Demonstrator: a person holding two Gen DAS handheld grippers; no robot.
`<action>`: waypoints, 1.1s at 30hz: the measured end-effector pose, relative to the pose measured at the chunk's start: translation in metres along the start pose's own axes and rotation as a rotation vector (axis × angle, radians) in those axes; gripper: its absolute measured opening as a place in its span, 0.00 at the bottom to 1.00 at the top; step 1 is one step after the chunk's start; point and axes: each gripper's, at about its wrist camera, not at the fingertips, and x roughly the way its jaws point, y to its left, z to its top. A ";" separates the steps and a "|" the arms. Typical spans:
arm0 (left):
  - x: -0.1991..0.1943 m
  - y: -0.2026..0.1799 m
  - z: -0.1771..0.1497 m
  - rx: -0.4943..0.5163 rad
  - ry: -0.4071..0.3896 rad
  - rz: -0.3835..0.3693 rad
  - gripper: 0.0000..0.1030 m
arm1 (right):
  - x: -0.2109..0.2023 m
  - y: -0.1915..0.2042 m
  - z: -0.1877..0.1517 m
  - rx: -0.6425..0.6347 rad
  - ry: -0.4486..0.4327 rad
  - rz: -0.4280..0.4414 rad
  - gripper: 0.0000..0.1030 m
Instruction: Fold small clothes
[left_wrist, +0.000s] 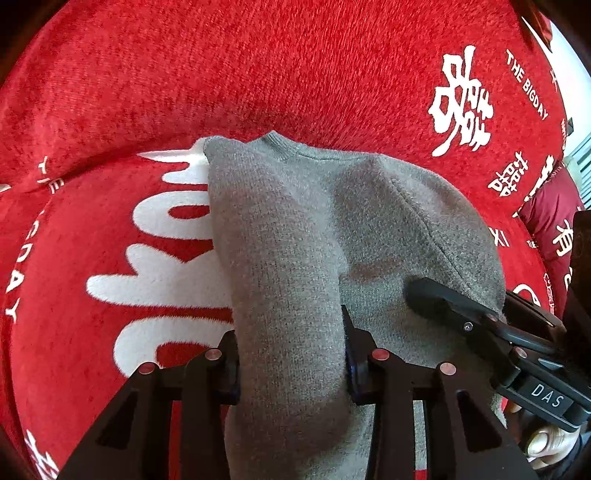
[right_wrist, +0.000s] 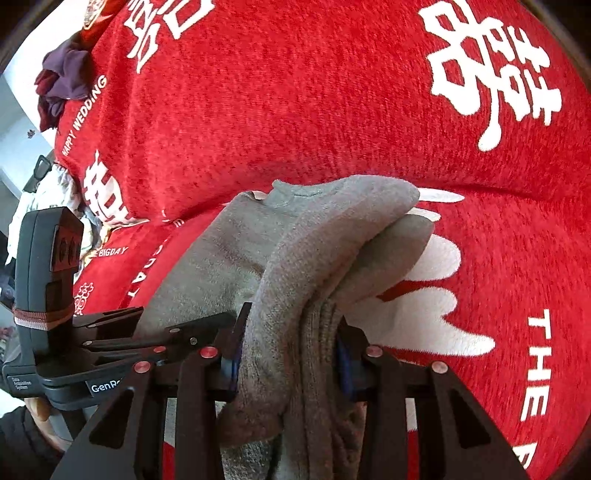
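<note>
A small grey knitted sweater (left_wrist: 332, 221) lies on a red sofa cover, its collar toward the backrest. My left gripper (left_wrist: 290, 354) is shut on a thick fold of the sweater's left side, lifted slightly. My right gripper (right_wrist: 288, 354) is shut on a bunched fold of its right side (right_wrist: 314, 277); several layers hang between the fingers. The right gripper also shows in the left wrist view (left_wrist: 480, 325), and the left gripper in the right wrist view (right_wrist: 110, 343).
The red sofa cover (left_wrist: 184, 92) has white lettering and rises into a backrest behind the sweater. A dark red cushion (left_wrist: 554, 218) sits at the right. Other clothes (right_wrist: 62, 81) are piled at the far left end.
</note>
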 end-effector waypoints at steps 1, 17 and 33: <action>-0.004 0.001 -0.002 0.001 -0.003 0.000 0.39 | -0.003 0.004 -0.002 -0.003 -0.002 0.001 0.40; -0.071 0.012 -0.054 0.028 -0.019 0.015 0.39 | -0.040 0.062 -0.042 -0.031 -0.009 0.017 0.40; -0.093 0.046 -0.147 0.022 -0.003 0.051 0.39 | -0.035 0.113 -0.128 -0.091 0.054 0.034 0.40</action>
